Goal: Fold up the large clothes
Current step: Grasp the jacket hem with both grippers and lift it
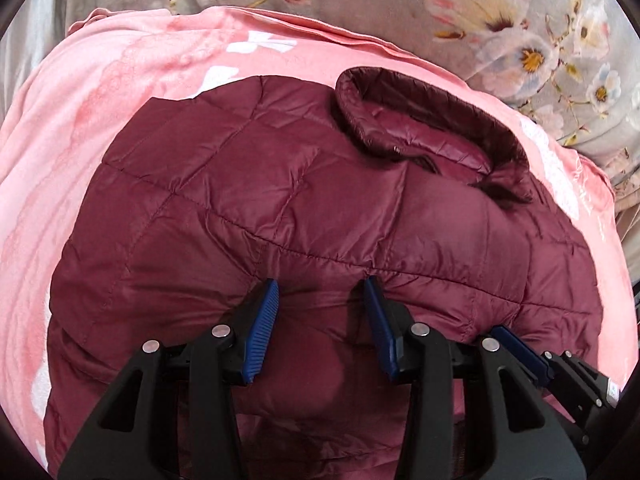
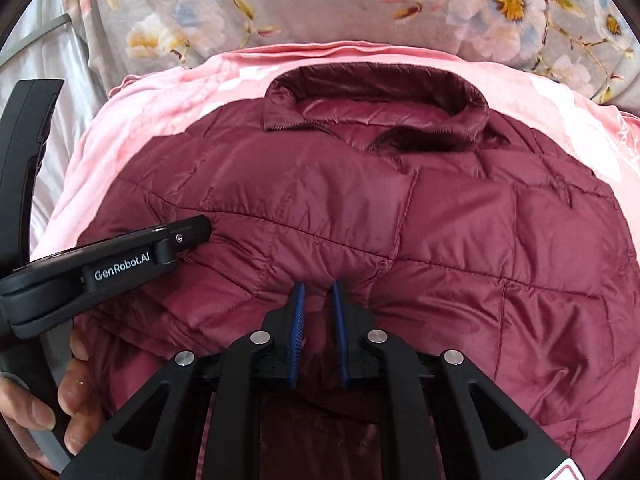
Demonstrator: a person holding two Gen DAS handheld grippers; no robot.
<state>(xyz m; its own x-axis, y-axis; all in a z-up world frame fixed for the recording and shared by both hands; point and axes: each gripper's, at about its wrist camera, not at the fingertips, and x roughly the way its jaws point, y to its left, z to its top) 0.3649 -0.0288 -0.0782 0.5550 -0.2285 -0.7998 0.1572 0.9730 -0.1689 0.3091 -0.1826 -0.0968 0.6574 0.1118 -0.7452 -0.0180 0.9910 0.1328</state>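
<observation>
Fingers: left gripper spread apart over jacket folds; right gripper pinches a ridge of fabric.
Jacket: maroon quilted jacket lies on pink blanket, hem cut off.
Bedding: floral sheet beyond blanket's far edge.

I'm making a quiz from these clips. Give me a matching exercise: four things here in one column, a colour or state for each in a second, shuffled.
Things:
1. jacket
2. blanket
3. left gripper
4. right gripper

Colours or states:
A. jaws nearly closed, pinching a fold
B. pink, under the jacket
C. maroon, quilted, collar away from the camera
D. jaws wide apart, tips on the fabric

Pairs: 1-C, 2-B, 3-D, 4-A
</observation>
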